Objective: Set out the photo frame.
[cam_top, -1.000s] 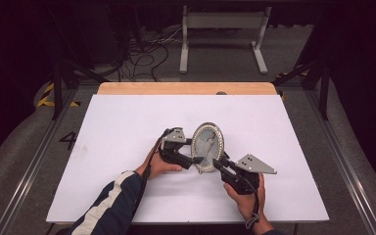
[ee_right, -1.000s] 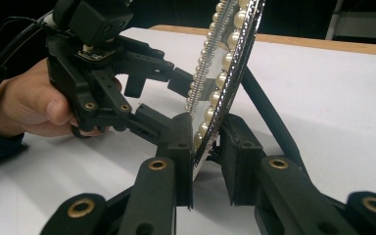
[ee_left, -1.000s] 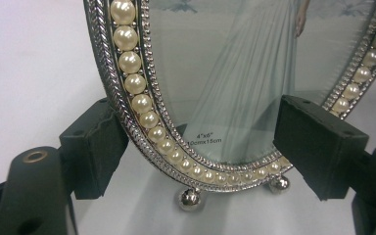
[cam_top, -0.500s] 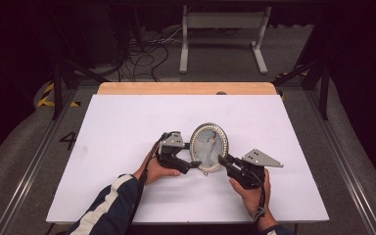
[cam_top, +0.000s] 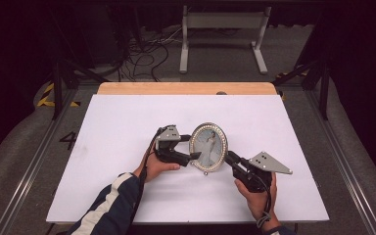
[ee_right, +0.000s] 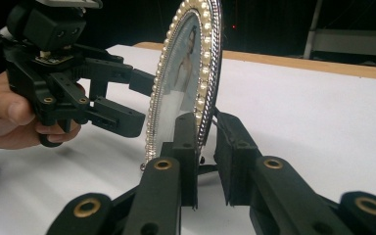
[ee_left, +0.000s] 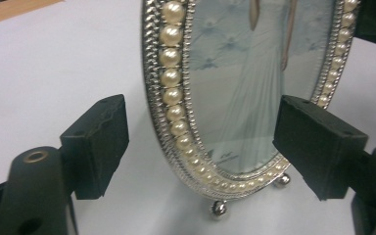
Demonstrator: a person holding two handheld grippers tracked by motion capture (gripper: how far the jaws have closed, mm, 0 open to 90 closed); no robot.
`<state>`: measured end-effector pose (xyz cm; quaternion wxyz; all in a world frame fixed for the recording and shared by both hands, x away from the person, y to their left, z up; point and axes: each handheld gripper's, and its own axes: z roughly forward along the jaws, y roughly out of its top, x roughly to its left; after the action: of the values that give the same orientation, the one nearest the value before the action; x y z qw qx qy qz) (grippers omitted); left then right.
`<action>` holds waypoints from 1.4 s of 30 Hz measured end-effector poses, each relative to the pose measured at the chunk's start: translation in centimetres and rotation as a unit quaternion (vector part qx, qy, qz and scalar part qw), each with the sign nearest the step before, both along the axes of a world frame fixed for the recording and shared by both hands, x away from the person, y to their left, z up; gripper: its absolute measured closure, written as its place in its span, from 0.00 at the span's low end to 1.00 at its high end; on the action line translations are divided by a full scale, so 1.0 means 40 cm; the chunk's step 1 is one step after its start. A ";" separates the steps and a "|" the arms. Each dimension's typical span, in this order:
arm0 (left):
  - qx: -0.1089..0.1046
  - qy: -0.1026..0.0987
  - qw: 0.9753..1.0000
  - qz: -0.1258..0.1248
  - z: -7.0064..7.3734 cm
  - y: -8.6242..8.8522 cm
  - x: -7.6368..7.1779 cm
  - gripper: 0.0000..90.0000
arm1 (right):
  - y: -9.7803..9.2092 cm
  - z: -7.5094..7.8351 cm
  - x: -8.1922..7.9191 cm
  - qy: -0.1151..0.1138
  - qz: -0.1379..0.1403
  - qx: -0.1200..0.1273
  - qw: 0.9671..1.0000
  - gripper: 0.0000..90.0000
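Observation:
An oval silver photo frame (cam_top: 208, 147) with a pearl rim stands upright on small ball feet on the white table (cam_top: 127, 122). It holds a picture of a figure in a long white dress. My left gripper (cam_top: 194, 156) is open, and its two pads straddle the frame's (ee_left: 235, 98) lower left edge without touching it. My right gripper (cam_top: 227, 156) comes in from the frame's other side. Its jaws (ee_right: 206, 142) are shut on the frame's (ee_right: 188, 73) rim, one pad on the front and one behind. The left gripper (ee_right: 144, 103) shows beyond the frame, held in a hand.
A bare wooden strip (cam_top: 186, 88) runs along the table's far edge. Beyond it on the dark floor lie cables (cam_top: 142, 49) and a white metal stand (cam_top: 223, 29). Metal rails run along both sides of the table.
The frame has gone from leaning to upright, staying at about the same spot. The right hand has swung out to the right, still gripping the rim. The left gripper shifted slightly left.

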<state>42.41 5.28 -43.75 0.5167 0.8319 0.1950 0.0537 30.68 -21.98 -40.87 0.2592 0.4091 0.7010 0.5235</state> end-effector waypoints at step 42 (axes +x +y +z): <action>0.016 -0.014 1.000 0.002 0.012 0.023 -0.005 0.43 | -0.001 -0.014 0.018 0.011 0.001 0.001 1.000 0.92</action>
<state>42.21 6.19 -43.27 0.5056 0.8390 0.1885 0.0699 31.41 -22.04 -41.43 0.2504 0.4142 0.7035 0.5204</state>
